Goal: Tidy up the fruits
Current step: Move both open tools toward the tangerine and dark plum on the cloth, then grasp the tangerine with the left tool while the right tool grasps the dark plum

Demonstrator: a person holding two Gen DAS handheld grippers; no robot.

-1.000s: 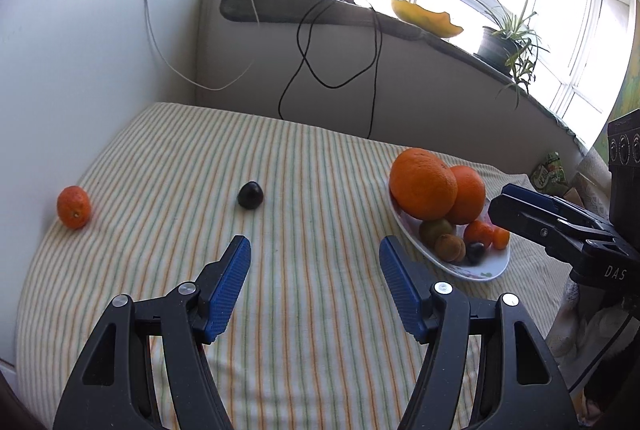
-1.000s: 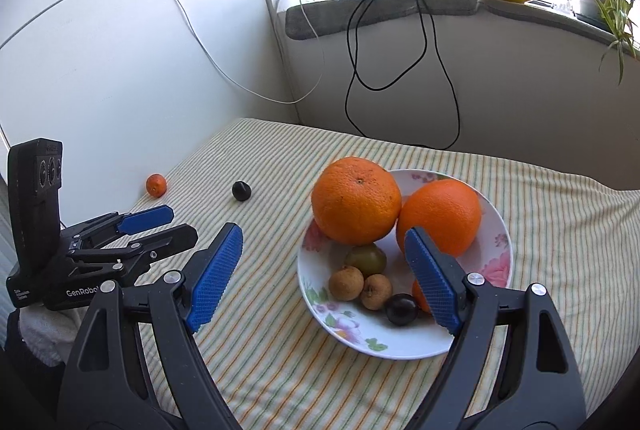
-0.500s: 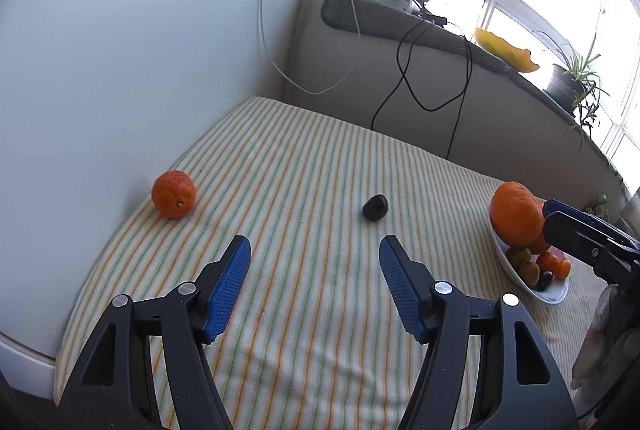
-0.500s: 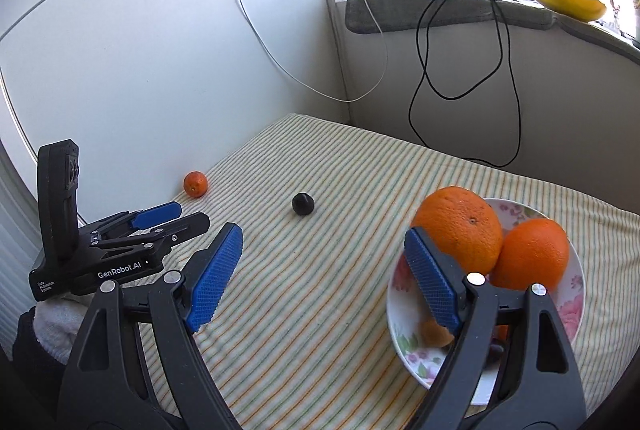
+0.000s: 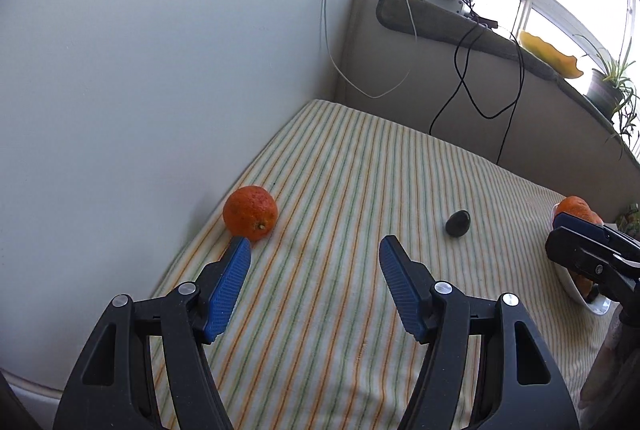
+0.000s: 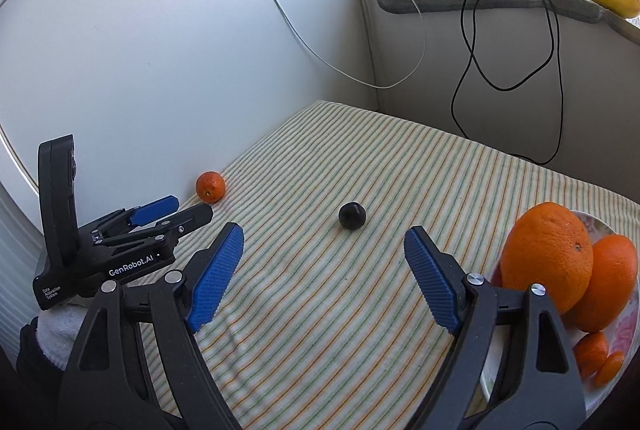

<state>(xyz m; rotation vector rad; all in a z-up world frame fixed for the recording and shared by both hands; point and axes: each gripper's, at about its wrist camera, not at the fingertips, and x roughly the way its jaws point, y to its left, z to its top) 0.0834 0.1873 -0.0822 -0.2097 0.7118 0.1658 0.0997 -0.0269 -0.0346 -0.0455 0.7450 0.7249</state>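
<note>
Striped cloth (image 5: 340, 310) in green, orange and cream covers the desk, set into a corner of pale walls below a window ledge.

Item 1: small orange (image 5: 250, 213), loose on the cloth, left of centre in the left wrist view, close to the wall. It lies just beyond the tip of the left blue pad, not between the pads.

Item 2: dark round fruit (image 6: 352, 215), loose, centre of the right wrist view; right of centre in the left wrist view. Well apart from the orange and from the plate.

Item 3: flowered plate (image 6: 622, 326), lower right edge of the right wrist view, carrying two large oranges (image 6: 548, 258) and smaller orange fruit beneath them.

Item 4: left tongs (image 5: 314, 254), spread, nothing between the pads, aimed at the cloth just right of the small orange.

Item 5: right tongs (image 6: 324, 242), pads apart and closing, nothing between them, the dark fruit ahead of the gap.

Step in hand, by judgement: approach to the two stray fruits; neither is gripped yet.

Next move calls for: left tongs to shift toward the wall so the small orange sits between the pads; right tongs to advance around the dark fruit, which looks smooth and likely to roll.
</note>
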